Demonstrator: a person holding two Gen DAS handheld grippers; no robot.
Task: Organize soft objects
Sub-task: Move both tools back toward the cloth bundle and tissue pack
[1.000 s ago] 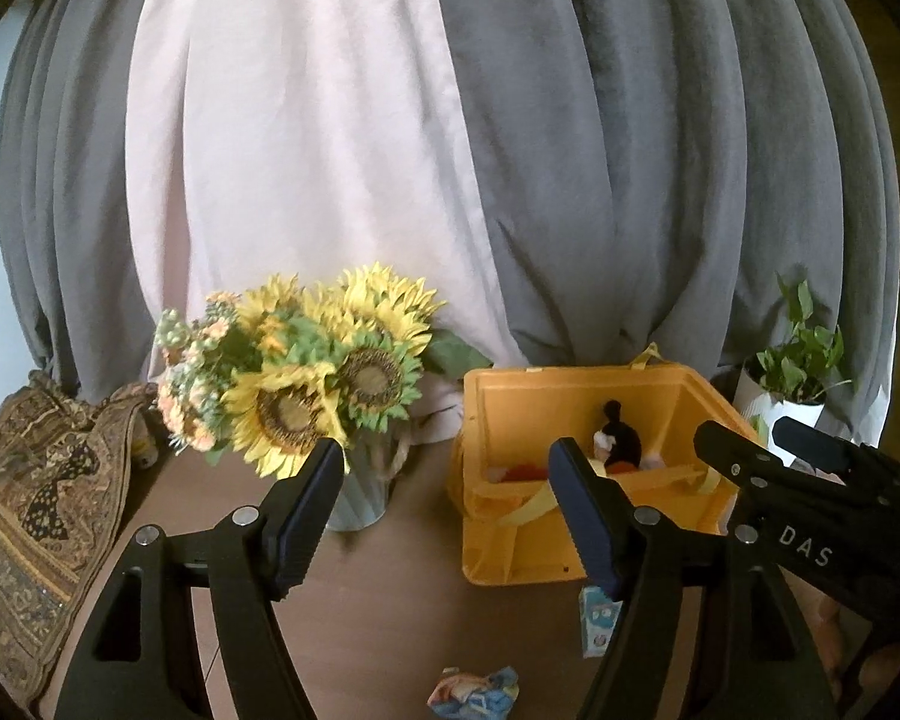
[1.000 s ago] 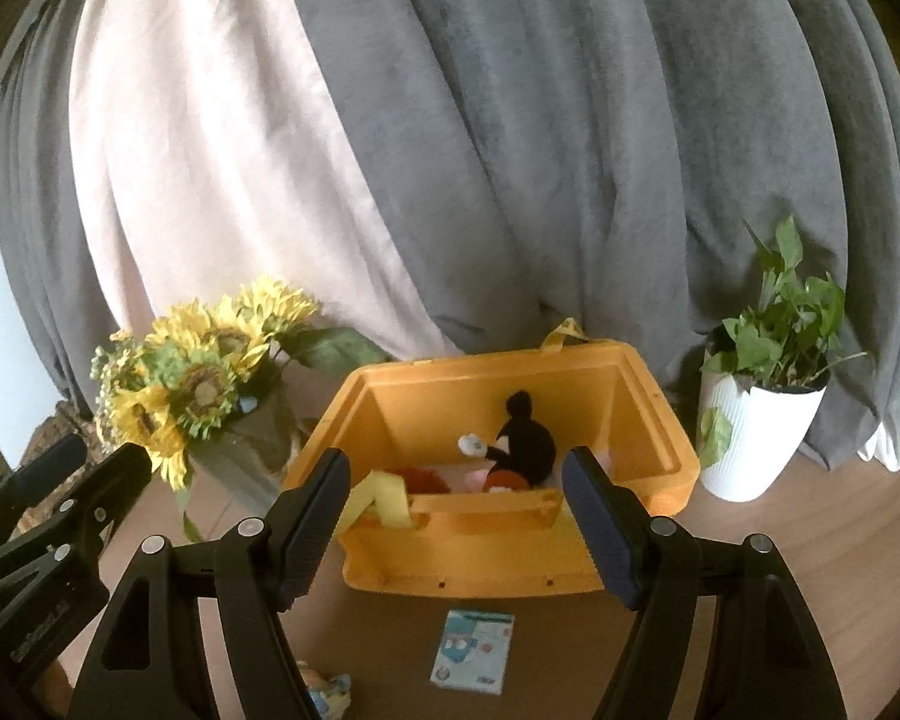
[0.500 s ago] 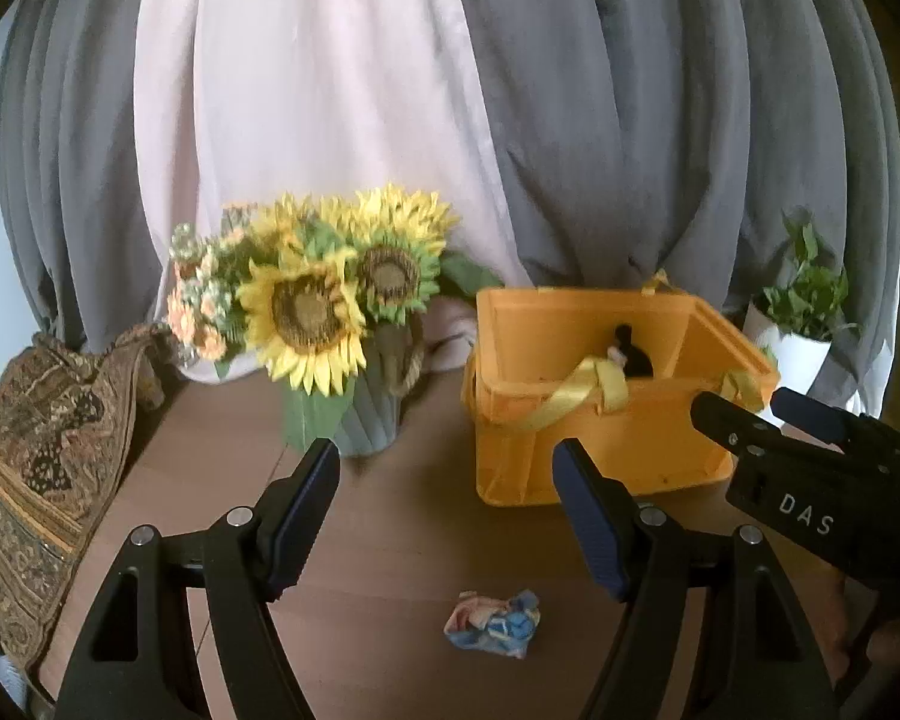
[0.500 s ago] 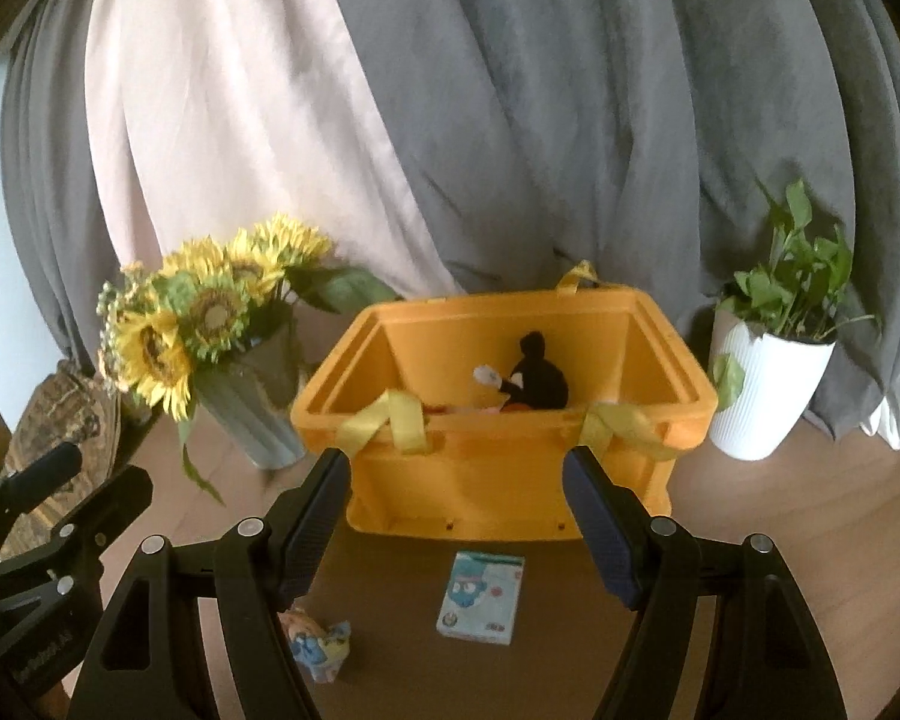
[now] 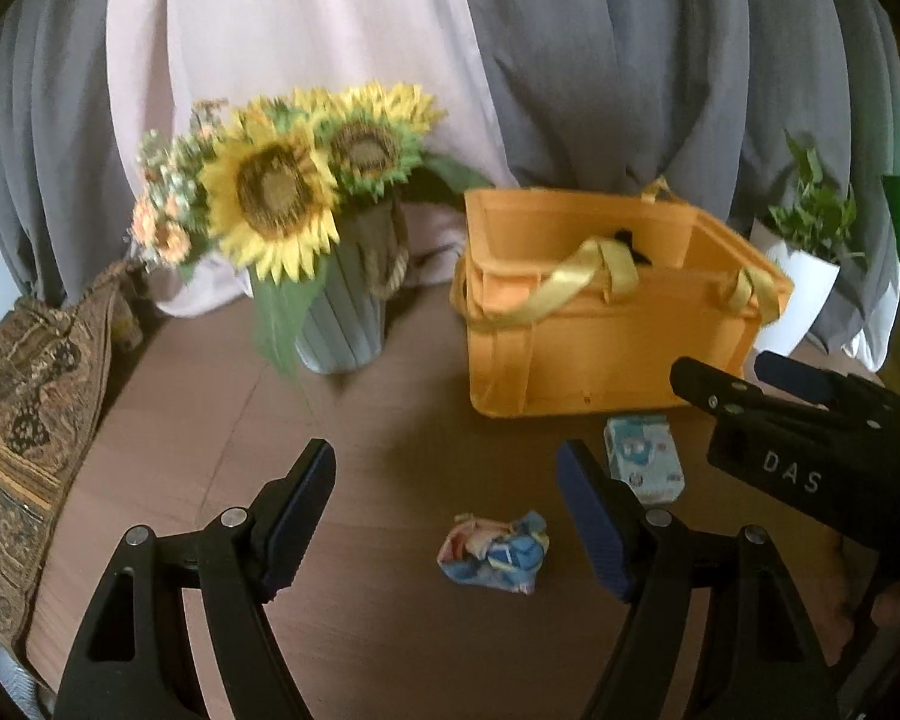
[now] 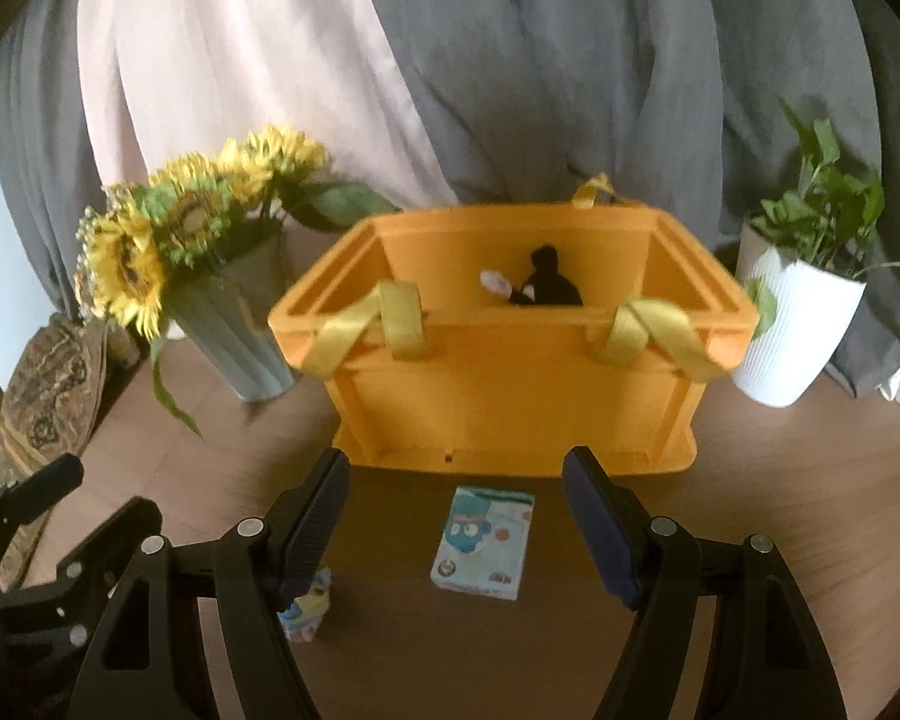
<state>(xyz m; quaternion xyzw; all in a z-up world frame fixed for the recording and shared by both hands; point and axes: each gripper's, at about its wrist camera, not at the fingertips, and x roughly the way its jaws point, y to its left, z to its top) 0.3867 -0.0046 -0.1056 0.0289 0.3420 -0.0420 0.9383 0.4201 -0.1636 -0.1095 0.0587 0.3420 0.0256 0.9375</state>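
Left gripper (image 5: 447, 504) is opening, empty, above a crumpled wrapper (image 5: 493, 551); right gripper (image 6: 456, 516) gapes wide, empty.

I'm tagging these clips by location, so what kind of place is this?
Probably a home room: a wooden table against floor-length curtains, dressed with a sunflower vase, a potted plant and an orange storage bin.
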